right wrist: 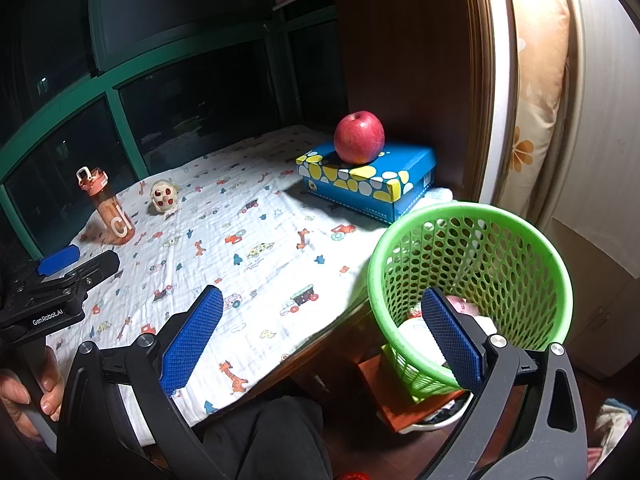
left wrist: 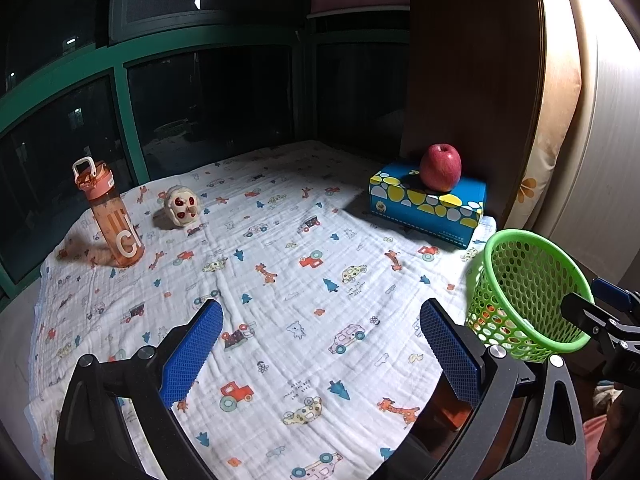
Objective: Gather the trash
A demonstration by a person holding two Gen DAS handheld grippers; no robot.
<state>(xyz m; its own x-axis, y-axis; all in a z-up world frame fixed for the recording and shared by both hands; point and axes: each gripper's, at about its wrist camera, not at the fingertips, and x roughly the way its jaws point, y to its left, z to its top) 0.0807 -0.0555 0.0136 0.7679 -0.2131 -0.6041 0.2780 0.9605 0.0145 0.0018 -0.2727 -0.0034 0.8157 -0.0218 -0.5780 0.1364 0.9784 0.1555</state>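
Note:
A green perforated basket (right wrist: 472, 292) stands off the table's right edge; it also shows in the left wrist view (left wrist: 528, 292). Crumpled white and pink trash (right wrist: 420, 332) lies inside it. My right gripper (right wrist: 320, 336) is open and empty, its right finger over the basket's near rim. My left gripper (left wrist: 320, 344) is open and empty above the patterned cloth (left wrist: 280, 280); it shows at the left in the right wrist view (right wrist: 76, 264).
An orange water bottle (left wrist: 110, 216) and a small round plush toy (left wrist: 182, 206) stand at the far left. A red apple (left wrist: 440, 168) sits on a blue tissue box (left wrist: 428, 204) at the far right. Dark windows behind, a wooden panel at right.

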